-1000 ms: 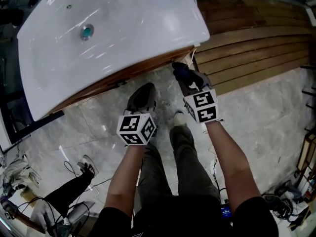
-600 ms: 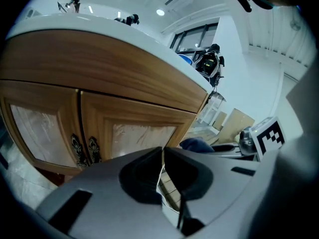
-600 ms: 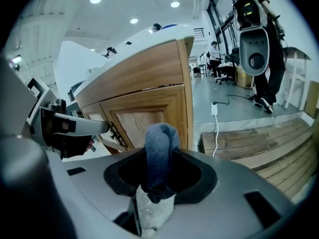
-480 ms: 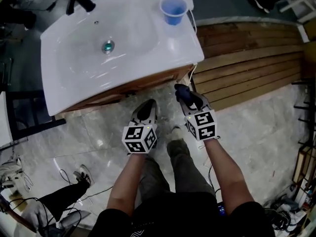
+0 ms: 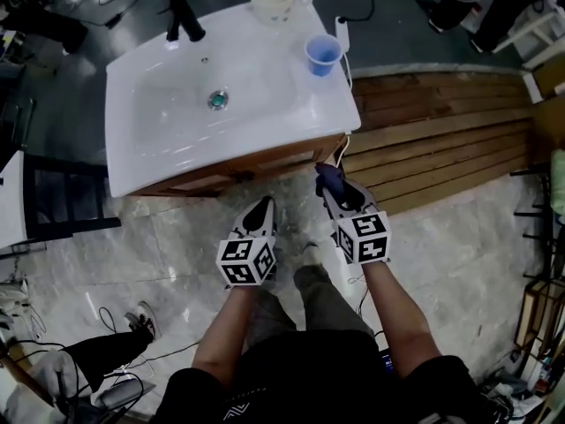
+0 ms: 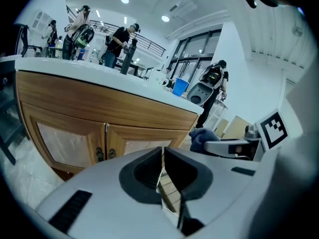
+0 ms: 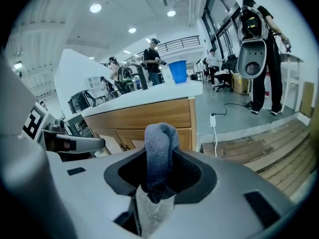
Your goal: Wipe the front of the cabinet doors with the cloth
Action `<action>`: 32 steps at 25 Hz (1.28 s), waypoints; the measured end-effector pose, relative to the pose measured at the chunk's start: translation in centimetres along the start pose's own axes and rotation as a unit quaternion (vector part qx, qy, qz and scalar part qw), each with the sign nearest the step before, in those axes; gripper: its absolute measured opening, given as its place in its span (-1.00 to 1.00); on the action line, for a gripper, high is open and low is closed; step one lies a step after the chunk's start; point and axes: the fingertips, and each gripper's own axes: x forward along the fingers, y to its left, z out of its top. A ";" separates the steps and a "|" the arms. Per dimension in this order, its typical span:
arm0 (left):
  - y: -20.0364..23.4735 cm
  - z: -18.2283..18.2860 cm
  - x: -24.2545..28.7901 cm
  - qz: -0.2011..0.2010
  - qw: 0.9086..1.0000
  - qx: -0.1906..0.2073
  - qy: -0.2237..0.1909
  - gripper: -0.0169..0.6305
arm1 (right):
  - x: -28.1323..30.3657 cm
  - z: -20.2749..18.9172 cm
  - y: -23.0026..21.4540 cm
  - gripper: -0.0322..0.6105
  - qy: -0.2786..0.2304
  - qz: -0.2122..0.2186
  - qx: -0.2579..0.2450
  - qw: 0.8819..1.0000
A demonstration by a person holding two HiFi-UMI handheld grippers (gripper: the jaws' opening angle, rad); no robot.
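Marble floor, wooden cabinet doors under white counter, near but untouched. Right gripper pinching blue cloth, bunched upright between jaws. Cloth seems soft, light, floppy; best held mid-bunch. Left gripper pressed together, empty.

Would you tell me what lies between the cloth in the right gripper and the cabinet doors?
Nothing: the right gripper view shows only open air between cloth and cabinet doors; the head view shows bare floor beneath.
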 end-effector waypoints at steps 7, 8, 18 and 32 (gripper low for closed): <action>-0.6 2.6 -3.7 -0.008 1.000 0.020 -0.020 -0.88 | -3.3 2.4 1.8 -0.43 -0.024 0.006 -0.004 1.000; -0.6 2.9 -4.2 -0.008 0.999 0.020 -0.023 -0.88 | -3.8 2.8 2.1 -0.43 -0.029 0.008 0.001 1.000; -0.9 6.7 -8.6 -0.011 0.997 0.034 -0.065 -0.88 | -8.0 6.4 5.5 -0.43 -0.076 0.030 0.002 0.997; -2.9 8.7 -12.0 -0.025 0.993 0.053 -0.106 -0.88 | -11.6 8.7 10.3 -0.43 -0.124 0.055 -0.015 0.991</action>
